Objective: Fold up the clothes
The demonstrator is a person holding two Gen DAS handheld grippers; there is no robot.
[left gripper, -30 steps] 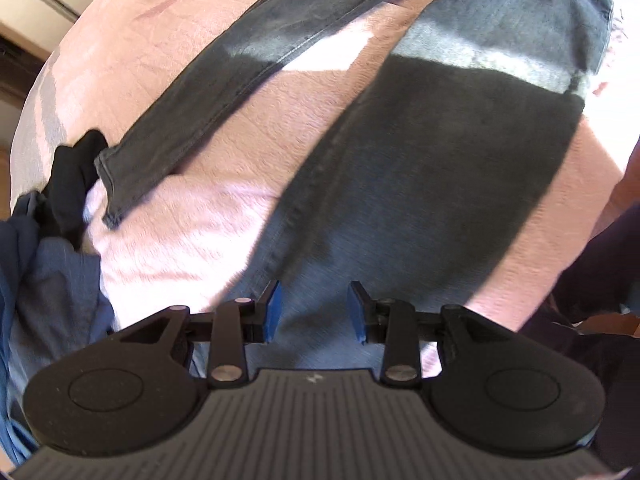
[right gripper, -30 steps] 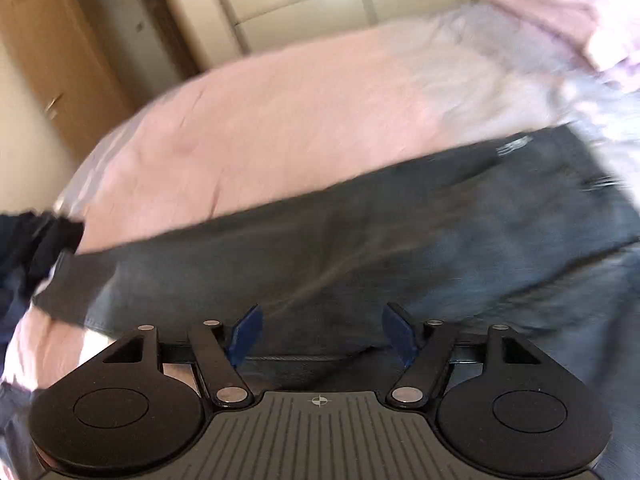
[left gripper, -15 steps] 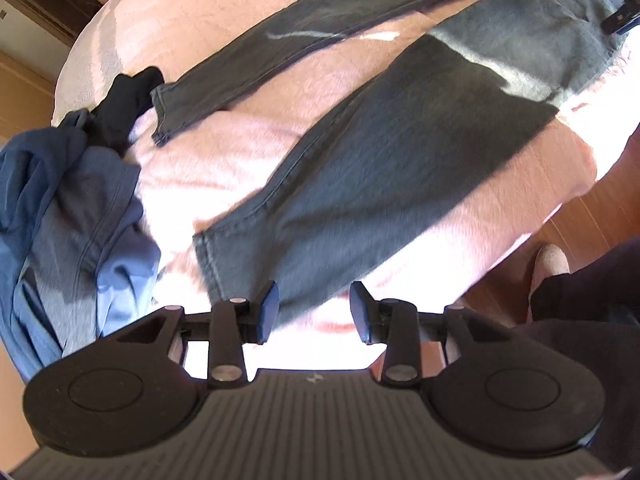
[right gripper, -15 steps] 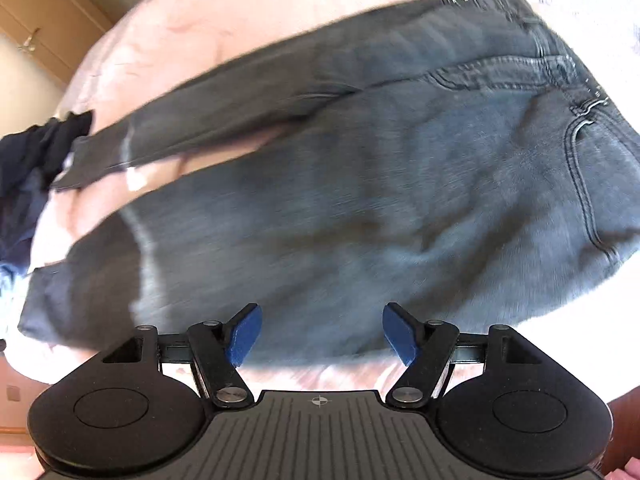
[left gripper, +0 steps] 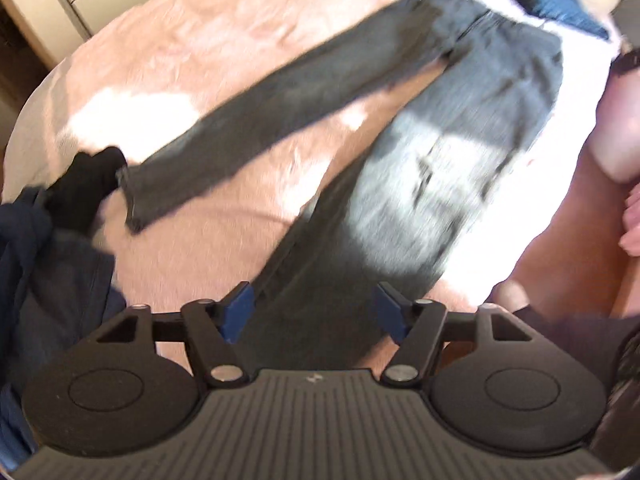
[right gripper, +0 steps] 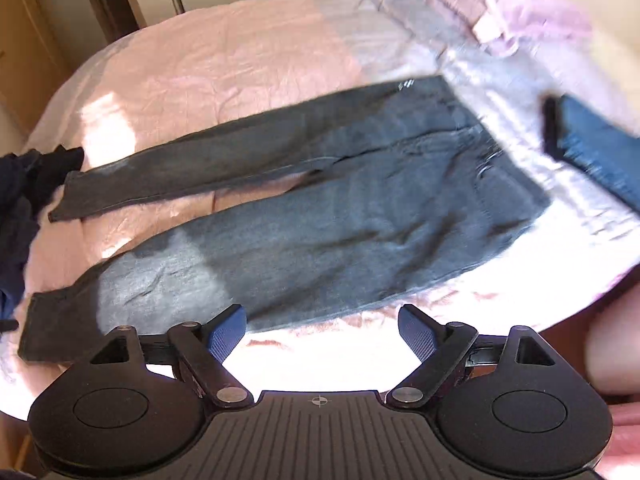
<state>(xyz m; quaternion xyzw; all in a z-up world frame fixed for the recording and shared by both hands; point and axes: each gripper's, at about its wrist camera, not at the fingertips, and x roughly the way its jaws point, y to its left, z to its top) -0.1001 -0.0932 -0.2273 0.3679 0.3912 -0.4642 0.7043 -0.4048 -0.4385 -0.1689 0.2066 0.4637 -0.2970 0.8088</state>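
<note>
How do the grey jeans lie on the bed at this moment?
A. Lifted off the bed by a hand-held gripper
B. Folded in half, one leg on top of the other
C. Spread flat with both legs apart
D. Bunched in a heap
C: the jeans lie flat on the bed with pink cover showing between the two legs, and both the left hand-held gripper and the right hand-held gripper are open and empty.

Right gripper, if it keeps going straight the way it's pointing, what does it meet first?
Most likely the dark grey denim jeans spread flat on the pink bedspread. The open right gripper aims at their near leg, though a strip of bedspread lies just before it; depth is unclear.
</note>
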